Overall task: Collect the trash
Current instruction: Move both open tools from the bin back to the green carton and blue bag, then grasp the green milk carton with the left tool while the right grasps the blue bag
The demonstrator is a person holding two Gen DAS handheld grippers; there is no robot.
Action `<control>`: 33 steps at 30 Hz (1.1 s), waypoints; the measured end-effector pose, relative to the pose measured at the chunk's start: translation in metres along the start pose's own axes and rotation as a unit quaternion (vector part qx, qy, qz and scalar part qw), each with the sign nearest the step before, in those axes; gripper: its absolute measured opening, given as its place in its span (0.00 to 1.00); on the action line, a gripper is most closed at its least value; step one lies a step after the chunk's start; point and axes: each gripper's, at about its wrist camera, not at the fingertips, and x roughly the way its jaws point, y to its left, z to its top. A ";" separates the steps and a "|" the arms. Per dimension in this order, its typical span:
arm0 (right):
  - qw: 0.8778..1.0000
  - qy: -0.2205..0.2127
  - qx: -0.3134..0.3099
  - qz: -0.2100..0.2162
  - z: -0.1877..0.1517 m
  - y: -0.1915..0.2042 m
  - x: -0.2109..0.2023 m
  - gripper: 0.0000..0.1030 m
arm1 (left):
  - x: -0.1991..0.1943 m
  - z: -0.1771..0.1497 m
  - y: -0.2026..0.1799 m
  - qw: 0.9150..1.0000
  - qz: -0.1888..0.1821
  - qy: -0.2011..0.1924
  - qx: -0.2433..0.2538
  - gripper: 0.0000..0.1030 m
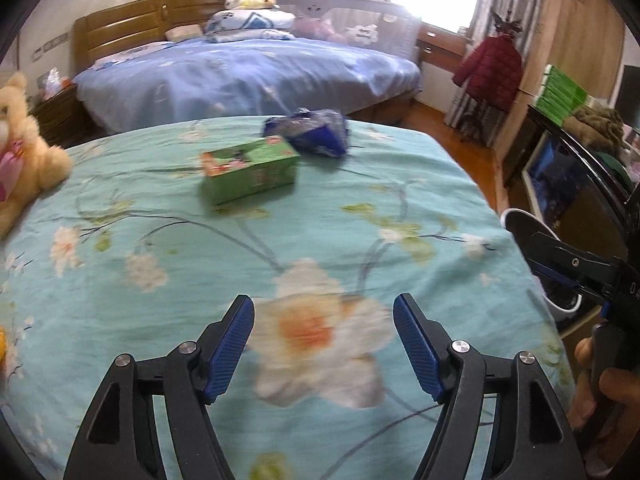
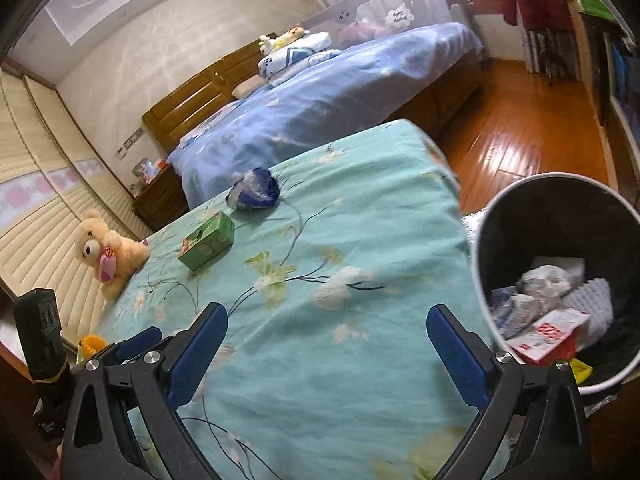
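Observation:
A green carton [image 1: 250, 170] [image 2: 207, 245] lies on the teal flowered bedspread [image 1: 200, 260] [image 2: 340, 240]. Just beyond it sits a crumpled blue wrapper [image 1: 316, 132] [image 2: 256, 189]. Both my grippers hover over the near part of the bed, well short of these two. My left gripper [image 1: 323, 346] is open with only the bedspread between its blue pads. My right gripper [image 2: 327, 354] is open wide and holds nothing. A dark bin with a white rim [image 2: 486, 240] stands at the bed's right edge, holding several wrappers and a red and white box [image 2: 550, 334].
A tan teddy bear [image 2: 106, 252] [image 1: 20, 152] sits at the bed's left side. A second bed with a blue cover [image 1: 248, 76] [image 2: 320, 108] lies beyond. Wooden floor [image 2: 532, 132] runs on the right. The right gripper's body [image 1: 580, 268] and a hand [image 1: 600, 392] show at the right.

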 end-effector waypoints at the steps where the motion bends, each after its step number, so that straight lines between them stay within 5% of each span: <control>1: 1.000 0.001 -0.003 0.002 0.000 0.002 0.003 0.98 | 0.000 0.002 0.005 1.000 0.002 0.000 -0.003 0.70; 18: 0.996 0.026 -0.076 0.038 0.028 0.037 0.071 0.98 | 0.046 0.039 0.062 1.000 0.002 0.025 0.004 0.72; 33: 0.990 0.053 -0.109 0.072 0.079 0.053 0.139 0.97 | 0.111 0.090 0.086 0.997 -0.002 0.043 0.062 0.75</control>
